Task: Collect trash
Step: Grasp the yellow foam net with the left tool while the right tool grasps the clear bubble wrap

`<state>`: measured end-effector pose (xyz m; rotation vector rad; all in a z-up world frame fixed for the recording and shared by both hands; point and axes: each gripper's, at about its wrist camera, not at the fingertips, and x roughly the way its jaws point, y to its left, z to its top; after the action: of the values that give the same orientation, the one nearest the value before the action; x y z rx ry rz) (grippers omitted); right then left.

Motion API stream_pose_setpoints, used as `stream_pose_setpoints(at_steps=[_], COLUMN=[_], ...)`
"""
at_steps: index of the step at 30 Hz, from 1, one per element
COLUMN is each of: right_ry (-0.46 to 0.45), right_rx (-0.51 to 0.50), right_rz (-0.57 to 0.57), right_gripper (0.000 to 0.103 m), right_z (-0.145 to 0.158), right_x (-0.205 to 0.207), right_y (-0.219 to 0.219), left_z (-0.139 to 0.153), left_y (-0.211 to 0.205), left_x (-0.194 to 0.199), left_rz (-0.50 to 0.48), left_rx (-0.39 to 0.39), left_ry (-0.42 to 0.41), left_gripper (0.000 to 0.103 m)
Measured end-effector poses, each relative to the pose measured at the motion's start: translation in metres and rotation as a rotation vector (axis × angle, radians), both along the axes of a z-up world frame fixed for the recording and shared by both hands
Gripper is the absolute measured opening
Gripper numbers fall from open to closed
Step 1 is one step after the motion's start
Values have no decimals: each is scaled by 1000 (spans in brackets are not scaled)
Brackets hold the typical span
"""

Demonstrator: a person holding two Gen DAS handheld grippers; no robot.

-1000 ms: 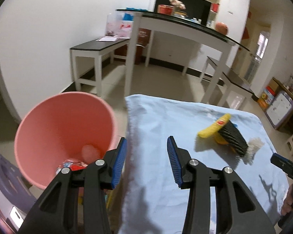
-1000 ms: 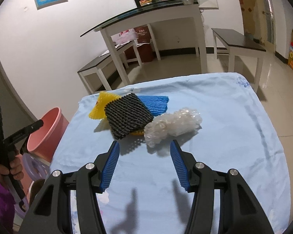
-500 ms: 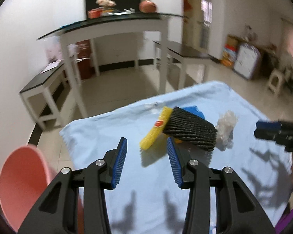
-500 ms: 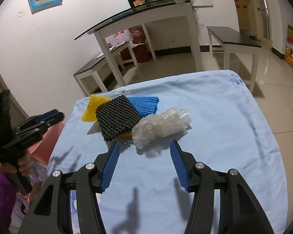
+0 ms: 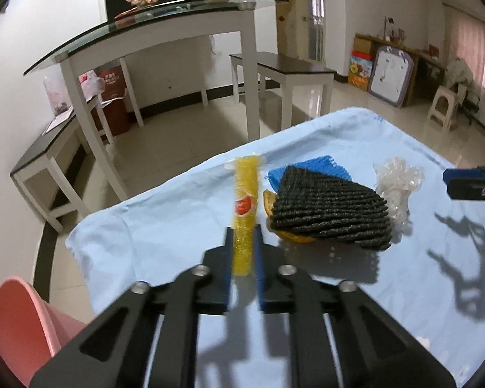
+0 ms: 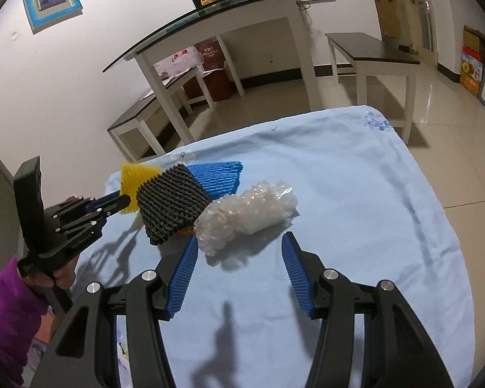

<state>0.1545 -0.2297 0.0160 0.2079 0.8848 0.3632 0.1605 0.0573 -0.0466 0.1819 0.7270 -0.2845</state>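
A: Tablecloth [image 6: 355, 194]?
B: Pale blue, small blue flower print at one corner.
A: Foam nets?
B: Yellow net [image 5: 245, 207] with a red-and-white sticker; black net [image 5: 333, 213], ribbed weave; blue net [image 6: 220, 176], ribbed.
A: Bubble wrap [image 6: 252, 208]?
B: Clear, whitish.
A: Bin [image 5: 19, 326]?
B: Salmon pink.
A: Grippers?
B: Black frames, blue ridged pads [image 6: 296, 273], silver screws.
A: Sleeve [image 6: 6, 317]?
B: Purple.

left gripper [image 5: 243, 252] just closed, clamping; right gripper [image 6: 239, 271] fingers apart
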Motion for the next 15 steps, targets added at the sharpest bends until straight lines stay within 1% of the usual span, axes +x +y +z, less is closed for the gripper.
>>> stream_pose_setpoints(at_steps=[5,9,11,13,15], right_ry=[-2,-5,14,53,100], right_rx=[12,18,40,76,115], right_rz=[6,-29,-75,-154,-199], right_gripper=[54,54,55,61,62], right_z=[1,3,4,3,-3], right_x=[5,13,22,33,41], right_y=[9,13,12,7,1], left_z=[7,19,24,27,29], left_y=[7,11,11,11,11], left_x=[-15,-33,-44,-54,-63], left_rz=[31,62,80,92,108], left_rx=[-39,-84,-104,-134,-154], left_ry=[-23,-35,-39,-39,-41], left_gripper=[8,8,8,8,8])
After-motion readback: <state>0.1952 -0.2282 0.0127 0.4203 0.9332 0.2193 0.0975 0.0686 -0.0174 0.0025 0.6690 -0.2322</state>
